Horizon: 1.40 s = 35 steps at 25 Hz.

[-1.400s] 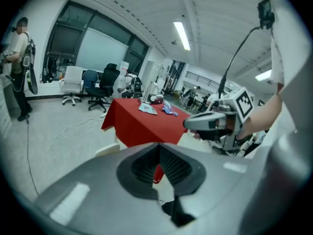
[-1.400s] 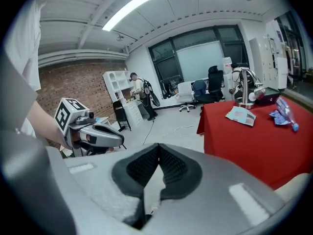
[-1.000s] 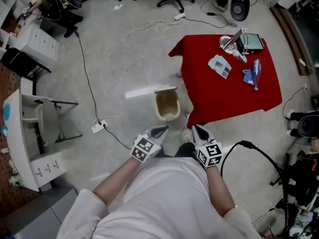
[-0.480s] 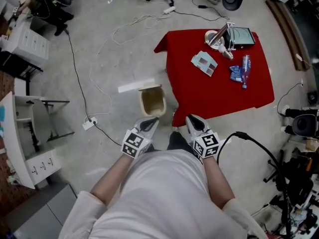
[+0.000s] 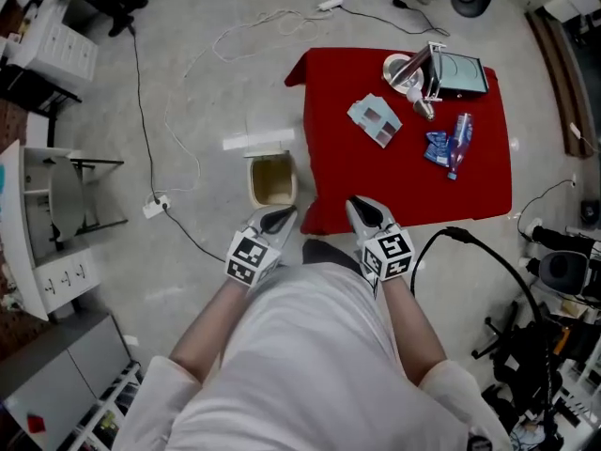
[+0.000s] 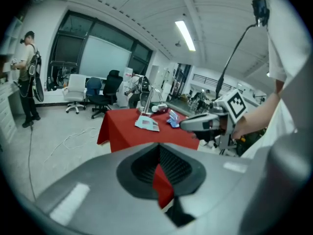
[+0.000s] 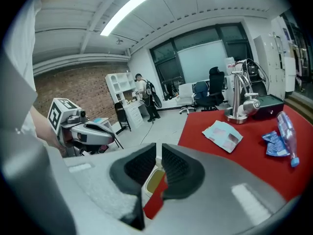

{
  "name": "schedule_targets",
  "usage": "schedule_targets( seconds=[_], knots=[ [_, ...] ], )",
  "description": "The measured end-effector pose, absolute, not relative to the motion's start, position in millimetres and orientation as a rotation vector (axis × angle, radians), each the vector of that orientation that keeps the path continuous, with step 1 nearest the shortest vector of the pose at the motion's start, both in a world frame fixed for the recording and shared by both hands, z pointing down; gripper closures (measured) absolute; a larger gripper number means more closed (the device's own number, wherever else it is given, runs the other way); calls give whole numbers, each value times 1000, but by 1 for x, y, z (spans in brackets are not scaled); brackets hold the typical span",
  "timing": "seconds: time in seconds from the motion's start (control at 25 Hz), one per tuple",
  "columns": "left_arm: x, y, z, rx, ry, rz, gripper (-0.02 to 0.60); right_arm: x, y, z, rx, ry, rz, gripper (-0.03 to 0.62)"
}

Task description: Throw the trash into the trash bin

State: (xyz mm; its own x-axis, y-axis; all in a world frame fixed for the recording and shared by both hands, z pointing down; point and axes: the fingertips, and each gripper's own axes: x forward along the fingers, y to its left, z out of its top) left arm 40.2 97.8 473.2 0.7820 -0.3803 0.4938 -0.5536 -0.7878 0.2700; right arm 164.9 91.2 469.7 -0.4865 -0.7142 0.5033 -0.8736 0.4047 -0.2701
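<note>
- Both grippers have moved on toward the desk (image 5: 376,181) since the earlier frames, and the trash bin (image 5: 272,180) now lies just ahead of the left gripper (image 5: 279,219).
- Right gripper (image 5: 362,210): its fingers (image 7: 178,170) have just been opening and stand a narrow slit apart, with nothing between them. In the head view its tip overlaps the near edge of the red cloth.
- Left gripper's fingers (image 6: 142,168): closed together at the tips, holding nothing.
- Trash, all on the desk and well apart from both sets of fingers: a flat pale-blue paper packet (image 5: 374,120), a crumpled blue wrapper (image 5: 434,147) and a clear plastic bottle (image 5: 459,137) touching the wrapper.
- Trash bin: tan, rectangular, open-topped, on the floor beside the desk's left corner. In the right gripper view, part of it shows through the slit between the fingers.
- Hidden or unclear: the cloth drapes over the desk's legs, the person's torso covers the floor below the grippers, and the bin's contents cannot be made out.
- Materials: ribbed dark pads in grey shells; red fabric cloth; shiny metal stand (image 5: 423,71); grey concrete floor (image 5: 188,242).
</note>
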Motion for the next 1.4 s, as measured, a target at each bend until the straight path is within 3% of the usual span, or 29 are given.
schedule_targets(
  seconds=[0.92,1.16,1.32,1.4],
  knots=[
    [110,25,519,2373,-853,642,577,293,-50,560,1335,-2204,765,496],
    [121,21,524,2363,-841,666,577,317,-81,594,1423,-2063,782,403],
    [118,20,527,2357,-854,670,578,336,-101,621,1467,-1948,826,253],
    [114,21,528,2346,-863,670,577,343,-106,635,1467,-1896,844,237]
  ],
)
